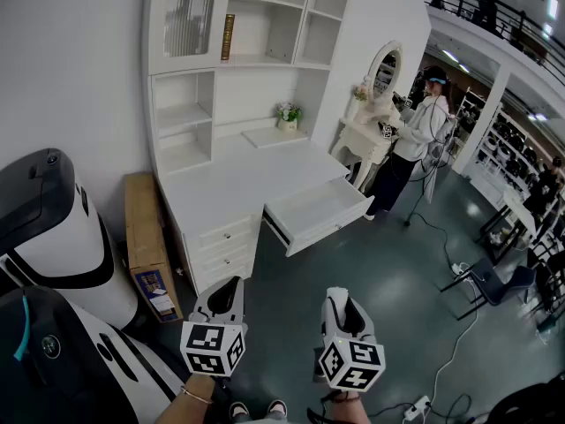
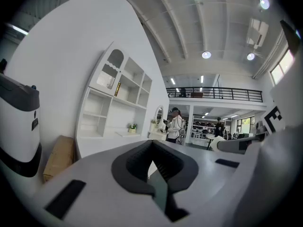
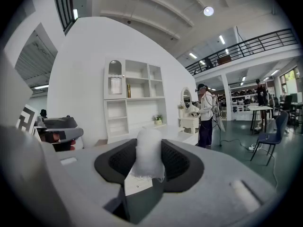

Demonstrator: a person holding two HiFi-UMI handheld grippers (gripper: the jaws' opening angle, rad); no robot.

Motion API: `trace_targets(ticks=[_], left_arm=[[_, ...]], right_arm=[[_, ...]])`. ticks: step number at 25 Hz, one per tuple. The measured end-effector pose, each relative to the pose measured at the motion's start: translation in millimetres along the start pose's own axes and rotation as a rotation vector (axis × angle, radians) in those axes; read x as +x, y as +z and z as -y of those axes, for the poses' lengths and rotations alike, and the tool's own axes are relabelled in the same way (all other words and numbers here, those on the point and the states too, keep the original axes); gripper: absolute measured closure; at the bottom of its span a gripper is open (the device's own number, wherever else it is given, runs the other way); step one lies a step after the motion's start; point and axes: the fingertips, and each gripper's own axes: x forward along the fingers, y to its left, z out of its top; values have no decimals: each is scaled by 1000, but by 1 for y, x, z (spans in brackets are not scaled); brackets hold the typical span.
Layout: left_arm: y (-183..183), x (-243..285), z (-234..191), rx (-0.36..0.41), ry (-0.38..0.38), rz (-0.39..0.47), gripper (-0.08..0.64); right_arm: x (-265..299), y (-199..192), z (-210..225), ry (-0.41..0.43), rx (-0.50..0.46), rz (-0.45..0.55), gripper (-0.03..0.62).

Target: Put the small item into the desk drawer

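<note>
The white desk (image 1: 238,177) with its shelf unit stands against the wall ahead of me. One of its drawers (image 1: 311,203) is pulled out, and I see nothing inside it. Both grippers hang low above the green floor, short of the desk. My right gripper (image 1: 341,299) (image 3: 149,143) is shut on a small white item (image 3: 148,151) with a soft, foam-like wrap, standing upright between the dark pads. My left gripper (image 1: 229,285) (image 2: 152,148) is shut, its pads meeting with nothing between them.
A cardboard box (image 1: 146,241) leans beside the desk's left end. A large white-and-black machine (image 1: 53,228) stands at my left. A person (image 1: 419,126) stands by a white vanity table (image 1: 369,138) to the right. Cables (image 1: 441,237) and a chair (image 1: 494,281) are on the floor at right.
</note>
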Motion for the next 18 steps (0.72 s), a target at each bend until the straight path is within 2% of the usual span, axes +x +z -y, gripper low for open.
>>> trace_targets(ticks=[8,18], left_arm=[[-1,3,-4,9,-6,-1,563],[-13,13,-8,1,-12,-27,563]], right_arm=[[8,-4,-9,36,17,-1,426],[15,-14,3,3,21,-28,426]])
